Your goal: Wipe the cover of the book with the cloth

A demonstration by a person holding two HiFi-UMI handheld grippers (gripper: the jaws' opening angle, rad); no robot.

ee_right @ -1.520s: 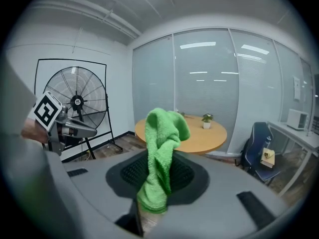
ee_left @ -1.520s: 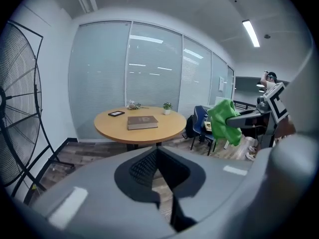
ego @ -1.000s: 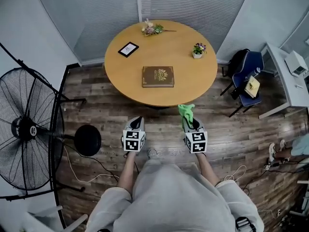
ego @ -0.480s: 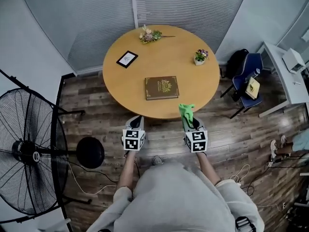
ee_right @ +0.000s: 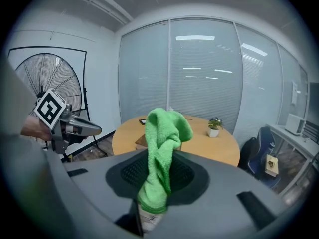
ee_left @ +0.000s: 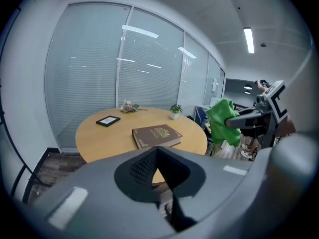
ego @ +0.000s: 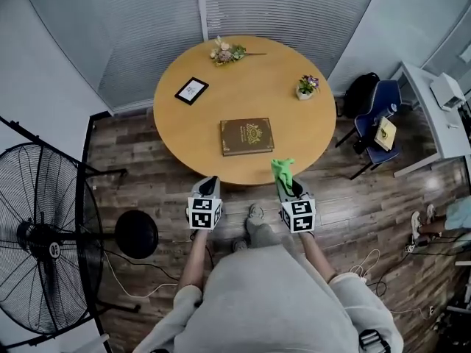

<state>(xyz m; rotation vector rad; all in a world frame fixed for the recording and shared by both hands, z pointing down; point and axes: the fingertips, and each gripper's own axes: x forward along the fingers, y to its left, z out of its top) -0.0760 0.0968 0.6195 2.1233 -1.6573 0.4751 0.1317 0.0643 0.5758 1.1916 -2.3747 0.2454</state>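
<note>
Forward comes a shoe (ego: 255, 212), now showing between the grippers. The right gripper (ego: 288, 187) pinches a bunched green cloth (ego: 282, 172); the left gripper (ego: 209, 185) is pressed together on nothing. The brown book (ego: 247, 136) (gold ornament on its cover) lies flat mid round table (ego: 184, 127), well apart from both. A picture frame (ego: 191, 90) and potted plant (ego: 306, 86) sit beyond.

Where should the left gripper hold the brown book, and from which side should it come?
Probably the near left corner of the book, approached from the near edge of the table. It lies flat and closed, so only its thickness fits between jaws; come in low and level. The left gripper is shut now and must open first.
</note>
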